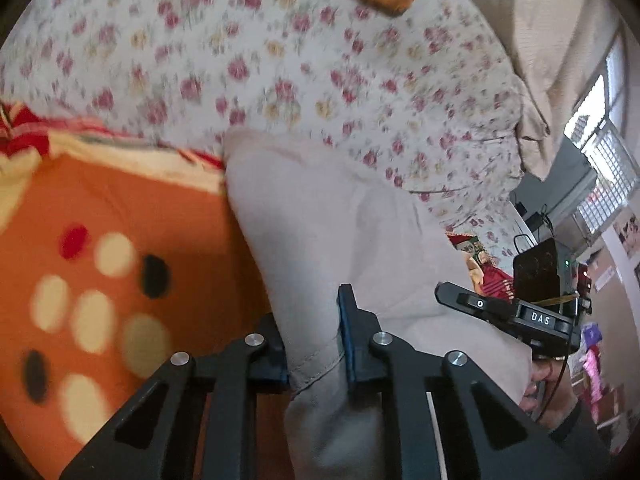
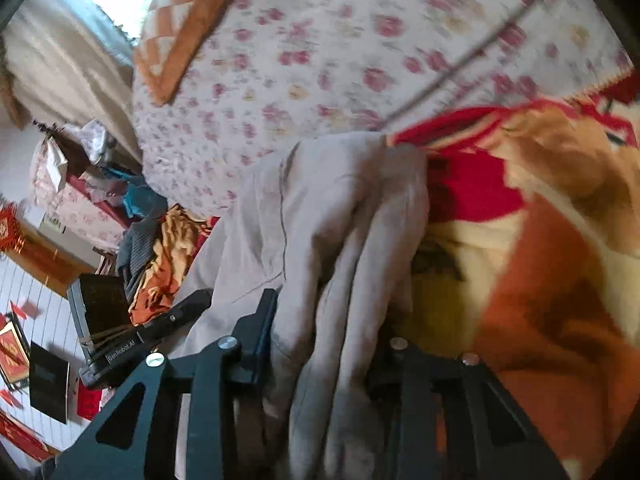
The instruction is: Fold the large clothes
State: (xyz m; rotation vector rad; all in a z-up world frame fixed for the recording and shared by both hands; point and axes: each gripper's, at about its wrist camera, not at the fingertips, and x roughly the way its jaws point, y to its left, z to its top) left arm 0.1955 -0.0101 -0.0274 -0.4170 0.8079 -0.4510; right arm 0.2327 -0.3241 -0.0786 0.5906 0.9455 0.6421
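Daylight floods in from the window (image 1: pixel 608 152) at the right edge of the left view, blown out white through its grille. The floral sheet (image 1: pixel 280 60) near it smears with motion blur. In the right view the same glare burns the top left corner, the sheet (image 2: pixel 360 40) is softer still, and shadow pools under the grey cloth (image 2: pixel 340 220). Both views bend hard at their dark round rims.
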